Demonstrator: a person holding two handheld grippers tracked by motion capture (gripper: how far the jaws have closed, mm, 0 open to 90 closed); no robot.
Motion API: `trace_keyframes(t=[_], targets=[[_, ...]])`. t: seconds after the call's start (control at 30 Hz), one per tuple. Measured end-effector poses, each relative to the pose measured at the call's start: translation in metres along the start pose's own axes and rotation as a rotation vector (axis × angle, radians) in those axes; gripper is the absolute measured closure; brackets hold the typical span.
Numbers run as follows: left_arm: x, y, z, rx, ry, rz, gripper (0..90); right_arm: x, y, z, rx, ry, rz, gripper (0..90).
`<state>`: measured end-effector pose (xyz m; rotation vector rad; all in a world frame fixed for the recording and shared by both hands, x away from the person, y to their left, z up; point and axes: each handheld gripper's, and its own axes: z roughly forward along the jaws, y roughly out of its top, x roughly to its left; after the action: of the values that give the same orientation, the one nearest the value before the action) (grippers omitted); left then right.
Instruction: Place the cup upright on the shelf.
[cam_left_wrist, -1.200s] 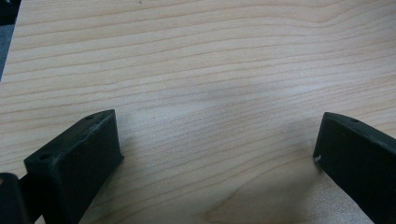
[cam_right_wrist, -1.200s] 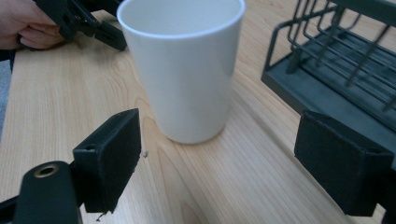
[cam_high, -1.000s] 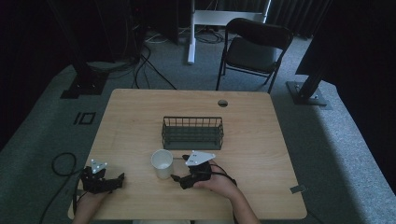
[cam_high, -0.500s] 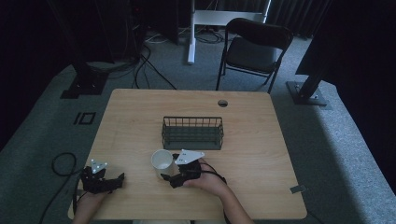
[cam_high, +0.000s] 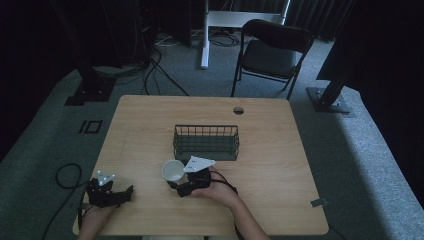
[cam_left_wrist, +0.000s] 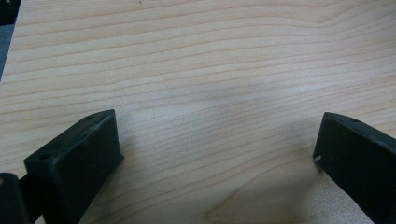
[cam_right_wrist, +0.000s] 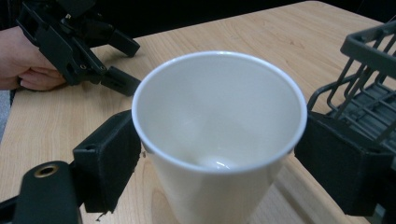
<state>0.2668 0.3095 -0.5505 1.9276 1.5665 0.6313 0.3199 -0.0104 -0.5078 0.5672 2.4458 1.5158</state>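
1. Cup (cam_high: 173, 170) — white paper, upright and empty — stands on the wooden table (cam_high: 270, 165), at about seven o'clock from the wire basket (cam_high: 206, 142) and just beside it.
2. Right gripper (cam_high: 176, 186) reaches in from the cup's four o'clock; in the right gripper view its jaws flank the cup (cam_right_wrist: 219, 135), one at nine, one at three, both at the wall — pressing or not, I cannot tell.
3. Left gripper (cam_high: 127, 192) rests near the table's seven o'clock corner, jaws spread wide over bare wood, well apart from the cup.
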Motion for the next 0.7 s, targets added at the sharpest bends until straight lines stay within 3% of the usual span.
trace_keyframes(t=[0.1,0.37,0.7], targets=[[0.0,0.0,0.0,0.0,0.0,0.0,0.7,0.001,0.002,0.001,-0.006,0.001,-0.007,19.0],[0.0,0.0,0.0,0.0,0.0,0.0,0.8,0.003,0.006,0.003,0.0,0.003,-0.024,19.8],[0.0,0.0,0.0,0.0,0.0,-0.001,0.7,-0.001,0.016,-0.007,-0.031,0.004,0.005,19.9]])
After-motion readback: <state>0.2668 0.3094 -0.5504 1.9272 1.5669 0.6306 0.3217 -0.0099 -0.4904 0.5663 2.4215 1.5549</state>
